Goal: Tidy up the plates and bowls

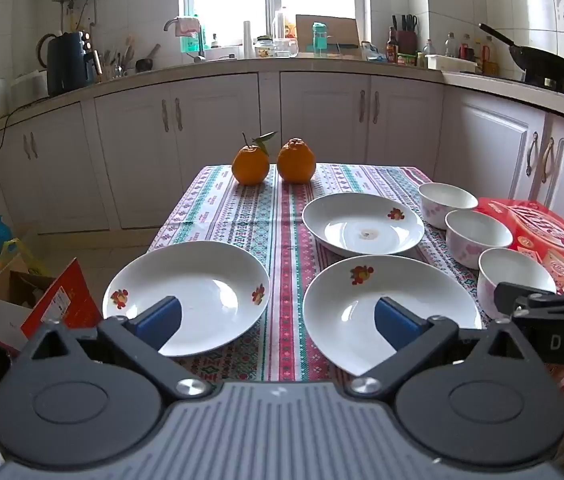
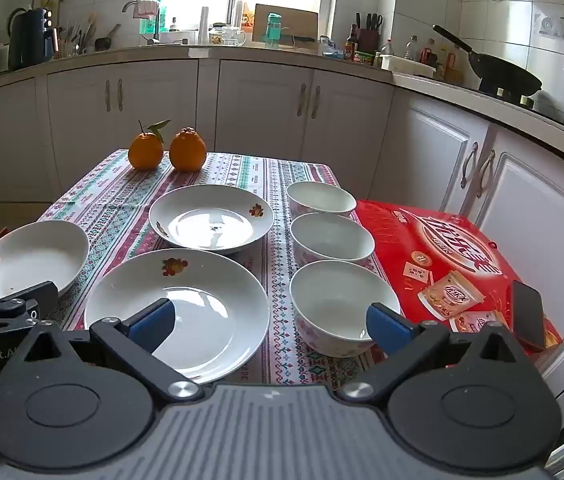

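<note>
Three white plates with fruit prints lie on the patterned tablecloth: one at the left (image 1: pixel 186 292) (image 2: pixel 30 260), one near the front (image 1: pixel 385 308) (image 2: pixel 178 308), one further back (image 1: pixel 361 224) (image 2: pixel 210 216). Three white bowls with pink flowers stand in a row at the right: near (image 2: pixel 341 304) (image 1: pixel 513 276), middle (image 2: pixel 331 240) (image 1: pixel 477 236), far (image 2: pixel 319 198) (image 1: pixel 447 202). My left gripper (image 1: pixel 278 320) is open above the table's front edge, between the left and front plates. My right gripper (image 2: pixel 270 324) is open, between the front plate and the near bowl.
Two oranges (image 1: pixel 274 162) (image 2: pixel 168 150) sit at the table's far edge. A red box (image 2: pixel 453 264) (image 1: pixel 541 236) lies right of the bowls with a phone (image 2: pixel 527 316) on it. Cardboard boxes (image 1: pixel 34 304) stand on the floor at the left. Kitchen cabinets (image 1: pixel 266 116) lie behind.
</note>
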The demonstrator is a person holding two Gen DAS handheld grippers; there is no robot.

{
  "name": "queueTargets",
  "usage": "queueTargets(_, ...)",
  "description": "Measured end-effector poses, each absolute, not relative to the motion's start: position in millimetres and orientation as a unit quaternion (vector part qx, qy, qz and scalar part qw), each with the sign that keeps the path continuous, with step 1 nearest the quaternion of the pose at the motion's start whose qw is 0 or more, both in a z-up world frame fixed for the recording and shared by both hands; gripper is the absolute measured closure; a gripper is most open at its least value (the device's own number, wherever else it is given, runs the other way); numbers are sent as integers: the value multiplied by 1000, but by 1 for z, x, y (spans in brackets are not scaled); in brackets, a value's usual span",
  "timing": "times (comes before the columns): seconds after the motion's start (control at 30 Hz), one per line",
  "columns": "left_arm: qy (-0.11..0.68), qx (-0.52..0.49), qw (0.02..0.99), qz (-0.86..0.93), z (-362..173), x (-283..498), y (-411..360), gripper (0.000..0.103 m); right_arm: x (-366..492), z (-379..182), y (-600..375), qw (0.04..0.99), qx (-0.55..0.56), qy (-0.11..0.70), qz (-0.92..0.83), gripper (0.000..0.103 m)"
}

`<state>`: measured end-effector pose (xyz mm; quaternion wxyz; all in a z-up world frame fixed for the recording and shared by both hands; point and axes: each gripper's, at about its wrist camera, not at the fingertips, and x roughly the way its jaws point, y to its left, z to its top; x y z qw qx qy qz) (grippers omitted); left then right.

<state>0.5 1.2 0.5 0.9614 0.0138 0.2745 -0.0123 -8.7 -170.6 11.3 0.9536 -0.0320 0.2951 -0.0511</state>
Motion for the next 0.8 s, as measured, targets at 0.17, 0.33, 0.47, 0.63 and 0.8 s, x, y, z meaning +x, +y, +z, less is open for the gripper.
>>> queueTargets(0.17,273,16,962,-12,0,2,4,1,-8,11,-171,952,-33,300,-51,0)
queueTargets(0.33,270,23,962,-10,0,1,1,1,-9,11,-171,952,-33,300,-50,0)
queueTargets(0.47,270,22,963,-9,0,3,2,1,-10,11,-171,952,-34,299,-51,0)
queueTargets(0.63,269,23,963,-10,3,-1,2,1,-8,13,-170,952,-34,300,-51,0)
queueTargets(0.8,268,23,963,-10,2,-1,2,1,-8,13,-170,952,-34,300,-50,0)
